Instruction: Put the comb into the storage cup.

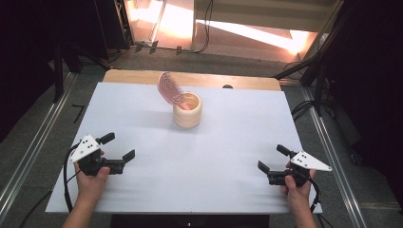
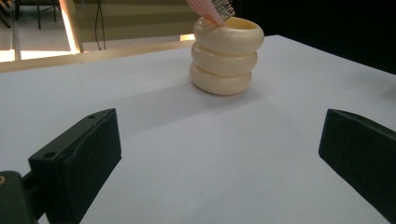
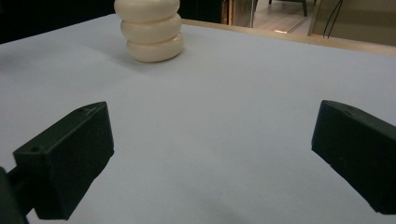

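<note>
At twelve o'clock on the table (image 1: 142,109) stands a ribbed cream cup (image 1: 187,110), a pink brush (image 1: 170,88) leaning out toward ten. Left gripper (image 1: 119,147) and right gripper (image 1: 272,158) rest spread, empty.

I see a white surface (image 1: 228,152) over a wooden tabletop edge (image 1: 133,76) at twelve o'clock, and metal rails (image 1: 33,147) at nine and three.

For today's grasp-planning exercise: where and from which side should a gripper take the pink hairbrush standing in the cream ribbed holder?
Grip the pink hairbrush by its paddle head, which leans out up-left above the cream ribbed holder; its handle is buried inside. Probably come from above, jaws across the flat faces.
</note>
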`<act>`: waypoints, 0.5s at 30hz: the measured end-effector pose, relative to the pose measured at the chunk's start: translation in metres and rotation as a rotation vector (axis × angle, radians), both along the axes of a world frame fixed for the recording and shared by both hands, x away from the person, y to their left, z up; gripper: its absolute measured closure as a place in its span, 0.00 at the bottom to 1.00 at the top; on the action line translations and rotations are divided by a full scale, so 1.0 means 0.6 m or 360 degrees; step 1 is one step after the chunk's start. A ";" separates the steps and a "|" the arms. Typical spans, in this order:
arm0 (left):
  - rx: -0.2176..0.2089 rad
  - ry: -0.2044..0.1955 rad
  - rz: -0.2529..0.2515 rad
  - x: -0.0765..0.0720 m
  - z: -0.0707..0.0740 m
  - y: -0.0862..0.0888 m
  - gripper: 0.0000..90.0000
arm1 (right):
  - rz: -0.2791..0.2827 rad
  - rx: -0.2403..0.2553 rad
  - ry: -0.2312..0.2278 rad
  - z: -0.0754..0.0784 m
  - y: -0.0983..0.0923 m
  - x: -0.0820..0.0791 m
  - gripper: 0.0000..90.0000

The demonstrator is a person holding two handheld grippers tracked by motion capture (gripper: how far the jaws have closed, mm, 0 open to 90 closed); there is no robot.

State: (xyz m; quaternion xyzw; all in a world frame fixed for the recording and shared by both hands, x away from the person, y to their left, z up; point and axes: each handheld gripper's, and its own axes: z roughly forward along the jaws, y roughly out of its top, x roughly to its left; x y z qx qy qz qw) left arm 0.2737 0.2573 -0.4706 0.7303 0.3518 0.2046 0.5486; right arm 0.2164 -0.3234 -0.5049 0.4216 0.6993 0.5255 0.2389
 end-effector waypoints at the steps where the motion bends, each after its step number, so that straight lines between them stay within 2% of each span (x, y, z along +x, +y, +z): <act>1: 0.0011 0.0000 -0.0001 -0.002 0.000 0.003 0.00 | 0.0000 0.0002 0.0001 0.000 0.000 0.000 0.00; 15: 0.0038 0.0003 0.0017 -0.023 -0.007 0.026 0.00 | -0.0007 0.0002 0.0000 0.000 -0.001 -0.001 0.00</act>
